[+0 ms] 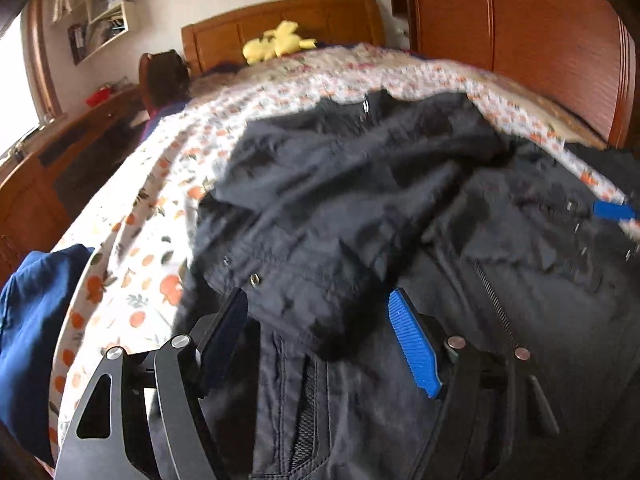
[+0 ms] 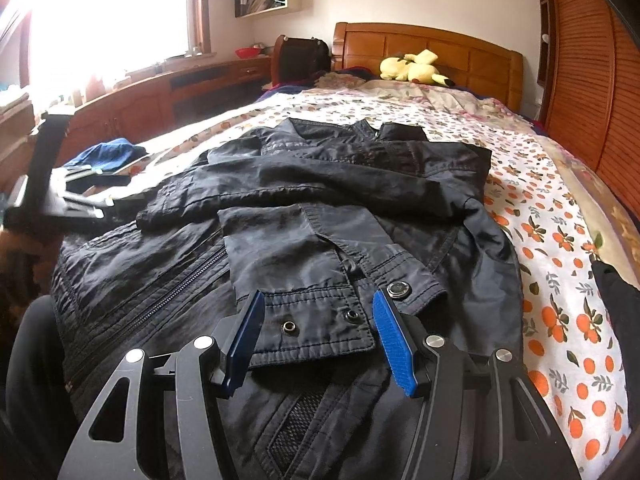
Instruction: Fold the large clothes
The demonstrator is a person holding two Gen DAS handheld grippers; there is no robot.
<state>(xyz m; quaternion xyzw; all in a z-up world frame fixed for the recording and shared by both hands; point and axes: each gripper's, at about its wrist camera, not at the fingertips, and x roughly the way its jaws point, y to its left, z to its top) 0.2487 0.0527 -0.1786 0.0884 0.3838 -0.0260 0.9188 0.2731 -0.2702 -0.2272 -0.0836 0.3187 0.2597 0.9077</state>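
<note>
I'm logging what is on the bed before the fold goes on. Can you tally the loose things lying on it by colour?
Black: 1, the jacket spread across the floral bedspread, sleeves laid over its front.
Blue: 1, the bunched blue cloth near the bed's left edge.
Yellow: 1, the plush toy by the headboard.
Total: 3

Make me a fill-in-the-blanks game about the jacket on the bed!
The black jacket lies on a bedsheet printed with ____.
The plush toy by the headboard is ____.
The right gripper has its jaws ____ around the sleeve cuff.

Missing words: oranges; yellow; open
</note>
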